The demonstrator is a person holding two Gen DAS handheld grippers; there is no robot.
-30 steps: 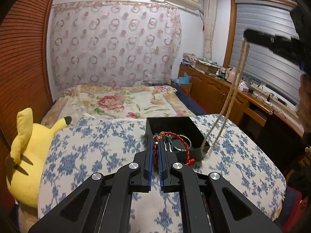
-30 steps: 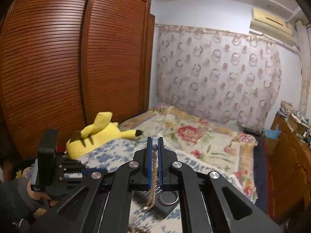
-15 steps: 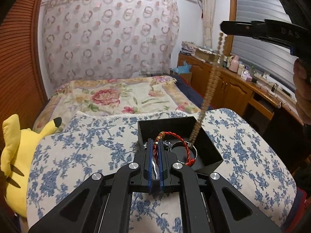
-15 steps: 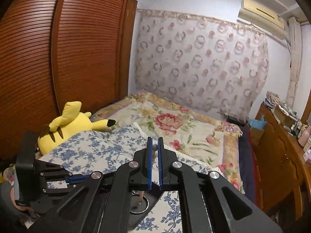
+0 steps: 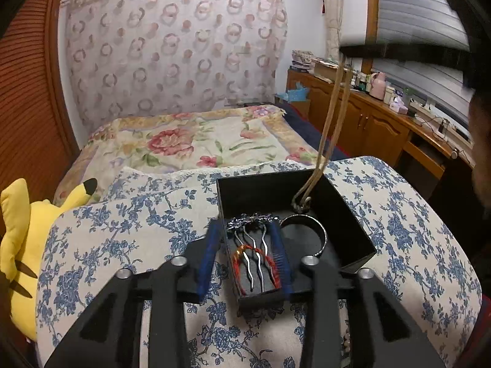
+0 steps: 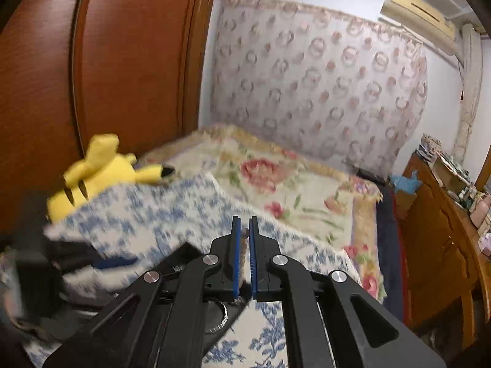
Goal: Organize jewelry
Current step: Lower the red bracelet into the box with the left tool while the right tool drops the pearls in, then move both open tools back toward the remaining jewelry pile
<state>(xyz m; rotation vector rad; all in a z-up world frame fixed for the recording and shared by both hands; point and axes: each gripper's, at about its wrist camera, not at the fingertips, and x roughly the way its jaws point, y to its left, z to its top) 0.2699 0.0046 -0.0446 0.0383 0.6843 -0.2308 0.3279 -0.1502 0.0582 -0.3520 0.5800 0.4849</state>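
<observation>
Evidently the black box point(image 5: 334, 205) sits on the blue-flowered quilt point(image 5: 122, 230) near the foot edge of the bed so both hands can reach it from the same side. The left tool point(image 5: 245, 256) stands released, its blue-padded fingers point(image 5: 208, 254) spread to either side of the box's near left corner. Between them, inside the box, a red cord bracelet point(image 5: 270, 263) lies around the prongs of a silver hair comb point(image 5: 251, 245); nothing is gripped, which reads as the bracelet having been let go where it belongs. A silver bangle point(image 5: 319, 236) rests beside them toward the box's right wall.

The right tool point(image 6: 244, 236) is clenched on a long beaded necklace point(image 5: 330, 116), held high above the box. That height suits the length of the strand: it hangs as a doubled loop, and only its bottom end reaches into the far part of the box, so it can coil down without snagging the rim. In the right wrist view a bead shows pinched between the pads point(image 6: 236, 254), though the picture is blurred.

A yellow plush toy point(image 5: 18, 245) lies at the quilt's left edge, well apart from the box.
</observation>
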